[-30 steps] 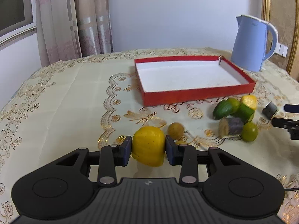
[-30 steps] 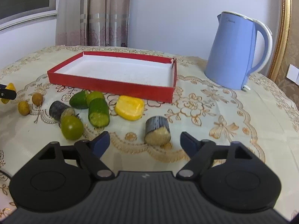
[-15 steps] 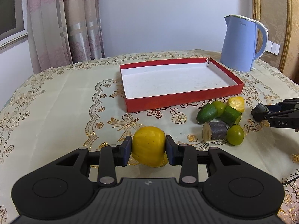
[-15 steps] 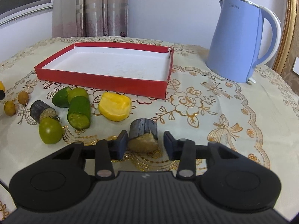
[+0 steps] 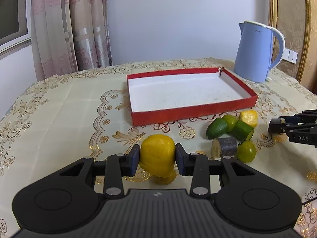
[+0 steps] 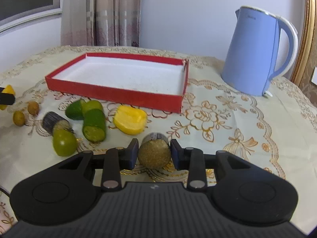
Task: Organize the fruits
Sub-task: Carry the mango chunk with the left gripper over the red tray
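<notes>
The left gripper (image 5: 158, 159) has its fingers clenched on a yellow fruit (image 5: 157, 154), which is pinched between the two pads and held above the surface (image 5: 59, 109), with a shadow and a bit of yellow showing just beneath it. The right gripper (image 6: 153, 154) has its fingers closed against a dark-skinned cane segment (image 6: 154, 151), one pad on each side, the pale fibrous cut end facing the camera; whether the segment is lifted or resting on the cloth cannot be told. Beyond both stands the red tray (image 5: 198, 111), its white floor bare, and behind it, off its far right corner, a blue kettle (image 5: 255, 51). In front of the tray's near wall lies a loose cluster: a cut yellow piece (image 6: 130, 120), a cucumber chunk (image 6: 94, 125) touching a green fruit (image 6: 75, 110) and a yellow-green fruit (image 6: 92, 105), a second cane segment (image 6: 50, 121) and, just against it, a round green fruit (image 6: 63, 142). Two small brown fruits (image 6: 33, 108) sit near each other to the left of that cluster. From the left wrist view the right gripper shows at the right edge, beside the cluster.
</notes>
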Demonstrator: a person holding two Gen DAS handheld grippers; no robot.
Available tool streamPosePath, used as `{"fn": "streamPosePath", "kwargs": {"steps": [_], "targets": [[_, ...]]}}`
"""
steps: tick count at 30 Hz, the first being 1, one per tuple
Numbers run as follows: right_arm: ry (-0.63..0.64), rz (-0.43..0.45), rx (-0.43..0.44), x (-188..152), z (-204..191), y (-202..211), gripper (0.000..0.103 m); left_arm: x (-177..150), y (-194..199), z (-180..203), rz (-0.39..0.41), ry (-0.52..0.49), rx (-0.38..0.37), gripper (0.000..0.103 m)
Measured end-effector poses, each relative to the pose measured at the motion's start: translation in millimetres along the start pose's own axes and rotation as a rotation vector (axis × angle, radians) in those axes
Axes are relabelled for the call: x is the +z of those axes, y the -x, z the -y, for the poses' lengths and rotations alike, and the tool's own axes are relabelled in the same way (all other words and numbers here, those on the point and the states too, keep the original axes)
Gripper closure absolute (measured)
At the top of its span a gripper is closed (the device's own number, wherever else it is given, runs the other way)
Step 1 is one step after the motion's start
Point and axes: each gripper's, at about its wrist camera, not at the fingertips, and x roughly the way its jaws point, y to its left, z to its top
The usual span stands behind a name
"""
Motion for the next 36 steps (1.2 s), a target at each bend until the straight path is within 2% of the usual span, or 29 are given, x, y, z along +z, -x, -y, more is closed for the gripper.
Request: {"fn": "streamPosePath", "kwargs": {"steps": [8, 20, 27, 36], "targets": [[0.01, 0.049, 0.007, 5, -3, 13, 0.071, 9, -2, 7, 0.015, 0.007, -0.004, 0.067], [0.007, 0.072, 0.022, 7, -4, 19, 0.071, 28, -7, 19, 0.049, -0.025, -0.017, 0.067], [0.009, 0.081, 0.027, 8, -4, 22, 0.071, 46, -22, 25, 0.065, -0.043, -0.013, 0.067], [0.005, 0.083, 0.033, 7, -3, 24, 0.071, 62, -49, 28, 0.049, -0.039, -0.001, 0.067]]}}
